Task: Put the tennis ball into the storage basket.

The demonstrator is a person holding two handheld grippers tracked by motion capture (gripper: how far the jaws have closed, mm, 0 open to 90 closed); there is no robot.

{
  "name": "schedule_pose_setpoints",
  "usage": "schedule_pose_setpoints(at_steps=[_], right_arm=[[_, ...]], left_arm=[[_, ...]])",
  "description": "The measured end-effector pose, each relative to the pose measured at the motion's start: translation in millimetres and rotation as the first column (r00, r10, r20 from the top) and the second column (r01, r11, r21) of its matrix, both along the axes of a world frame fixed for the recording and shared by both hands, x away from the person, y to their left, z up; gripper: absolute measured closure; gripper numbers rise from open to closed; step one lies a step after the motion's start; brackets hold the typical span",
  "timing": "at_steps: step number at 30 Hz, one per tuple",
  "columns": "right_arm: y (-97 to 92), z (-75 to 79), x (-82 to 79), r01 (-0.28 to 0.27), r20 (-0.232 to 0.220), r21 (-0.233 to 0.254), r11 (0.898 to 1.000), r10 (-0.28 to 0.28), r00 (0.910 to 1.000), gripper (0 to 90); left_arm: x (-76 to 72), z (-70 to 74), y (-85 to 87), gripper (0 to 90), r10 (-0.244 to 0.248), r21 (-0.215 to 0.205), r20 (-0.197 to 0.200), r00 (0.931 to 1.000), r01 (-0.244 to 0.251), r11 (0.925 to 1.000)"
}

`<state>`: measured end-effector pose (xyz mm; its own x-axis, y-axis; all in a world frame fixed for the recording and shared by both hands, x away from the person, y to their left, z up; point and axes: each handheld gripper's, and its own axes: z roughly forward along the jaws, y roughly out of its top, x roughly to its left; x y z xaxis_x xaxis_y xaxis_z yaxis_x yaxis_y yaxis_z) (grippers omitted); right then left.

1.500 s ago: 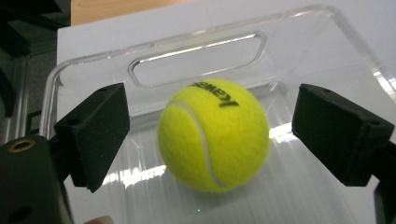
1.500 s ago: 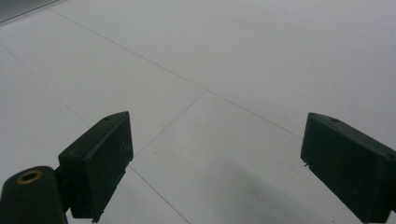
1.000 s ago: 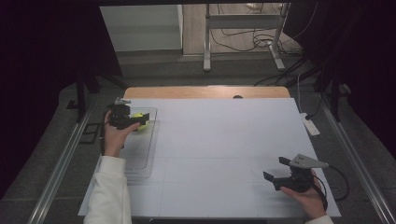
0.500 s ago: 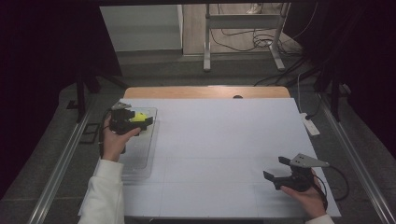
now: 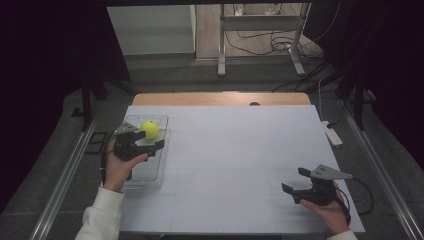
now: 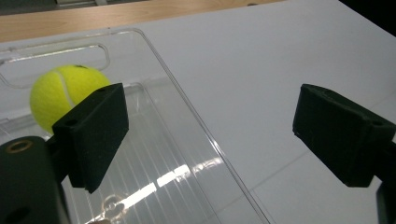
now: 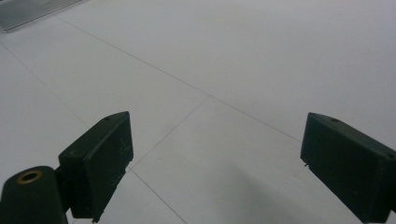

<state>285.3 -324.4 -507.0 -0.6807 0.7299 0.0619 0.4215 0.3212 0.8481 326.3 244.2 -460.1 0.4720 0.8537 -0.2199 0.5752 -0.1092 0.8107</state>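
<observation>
Over the clear plastic tray (image 5: 161,150), my left gripper (image 5: 148,143) gapes wide, empty, the tennis ball (image 5: 149,129) lying just beyond. My right gripper (image 5: 296,182) rests open, holding nothing.

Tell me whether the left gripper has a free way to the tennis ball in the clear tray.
Probably yes. The left gripper, jaws open and empty, hovers over the clear tray close to the tennis ball. The tray is open-topped, with nothing between them.

I see a yellow-green tennis ball (image 6: 63,95) with a pale curved seam in a clear ribbed tray (image 6: 187,135), black left tongs (image 5: 145,141) and black right tongs (image 5: 295,181) with a grey plate, a white counter (image 5: 235,150) with thin lines and a wooden far edge.
</observation>
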Motion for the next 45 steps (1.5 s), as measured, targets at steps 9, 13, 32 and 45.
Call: schedule_pose_setpoints(at_steps=[9, 13, 32, 45], right_arm=[[3.8, 0.6, 1.0, -0.005, 0.004, -0.007, 1.0, 0.005, 1.0, 9.7], [4.3, 0.9, 1.5, -0.006, 0.005, -0.004, 1.0, 0.006, 1.0, 9.7], [2.1, 1.7, 1.1, 0.0, -0.007, 0.035, 0.999, 0.0, 1.0, 9.7], [1.1, 3.2, -1.7, 0.002, 0.001, 0.047, 0.999, -0.002, 1.0, 9.8]], left_arm=[[-27.1, -4.8, -8.0, 11.7, -0.056, 0.006, 0.017, 0.9983, 0.056, 0.9984], [-38.4, -7.4, -13.5, 11.5, -0.078, 0.014, 0.028, 0.9965, 0.078, 0.9969], [-75.0, -34.4, -16.4, 11.5, -0.117, 0.008, 0.038, 0.9925, 0.116, 0.9932], [-69.4, -36.6, -20.3, 11.7, -0.128, 0.024, 0.05, 0.9906, 0.126, 0.9917]])
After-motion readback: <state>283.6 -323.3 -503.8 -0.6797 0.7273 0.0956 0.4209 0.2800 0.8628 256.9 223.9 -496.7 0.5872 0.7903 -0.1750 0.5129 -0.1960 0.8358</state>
